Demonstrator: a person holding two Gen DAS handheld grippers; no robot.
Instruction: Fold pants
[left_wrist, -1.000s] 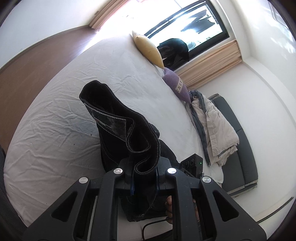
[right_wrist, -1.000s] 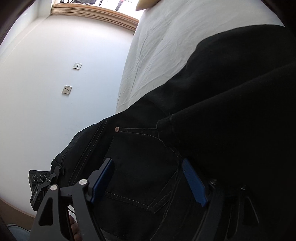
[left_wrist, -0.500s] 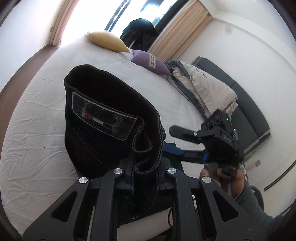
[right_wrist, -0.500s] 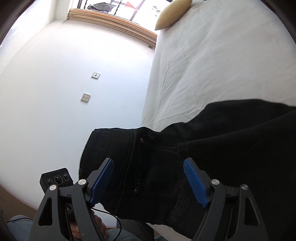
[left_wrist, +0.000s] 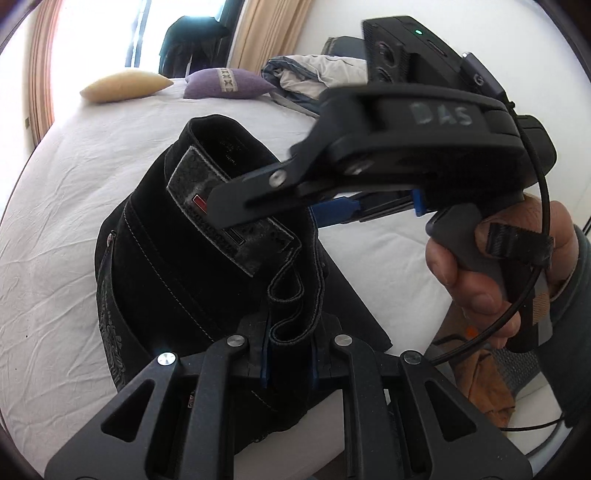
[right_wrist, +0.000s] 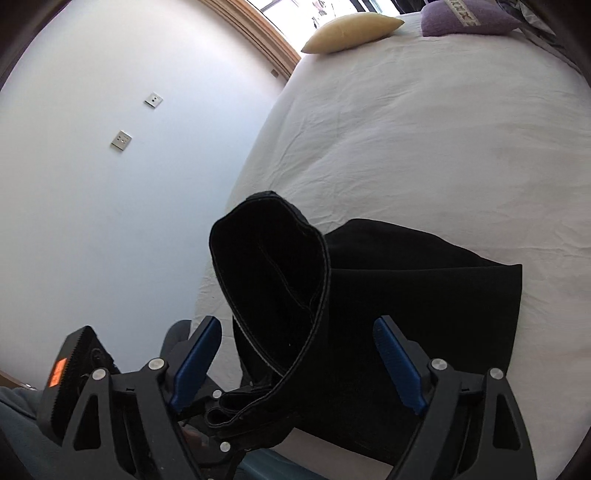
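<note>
White bed sheet (left_wrist: 55, 206), wrinkled, fills most of both views; white wall with two switch plates (right_wrist: 122, 139) sits left of the bed in the right wrist view. Yellow pillow (left_wrist: 125, 85) and purple pillow (left_wrist: 229, 83) lie near the far edge, yellow on the left. Pile of pale clothes (left_wrist: 314, 72) just right of the purple one, curtains behind.

Black pants (left_wrist: 177, 266) sit at the near edge of the bed, partly folded: flat folded portion on the sheet, waistband end raised into a loop, inner label patch facing the left camera.

Left gripper (left_wrist: 288, 363): jaws nearly together, clamped on the bunched waistband edge, fabric pinched between the blue pads.

Right gripper (right_wrist: 297, 363): jaws wide apart, just been closing a bit. The raised waistband loop sits between them in the right wrist view, but pads aren't pressing on it. In the left wrist view the tool hovers over the pants, right hand (left_wrist: 491, 266) wrapped around its handle, cable looping off it.
</note>
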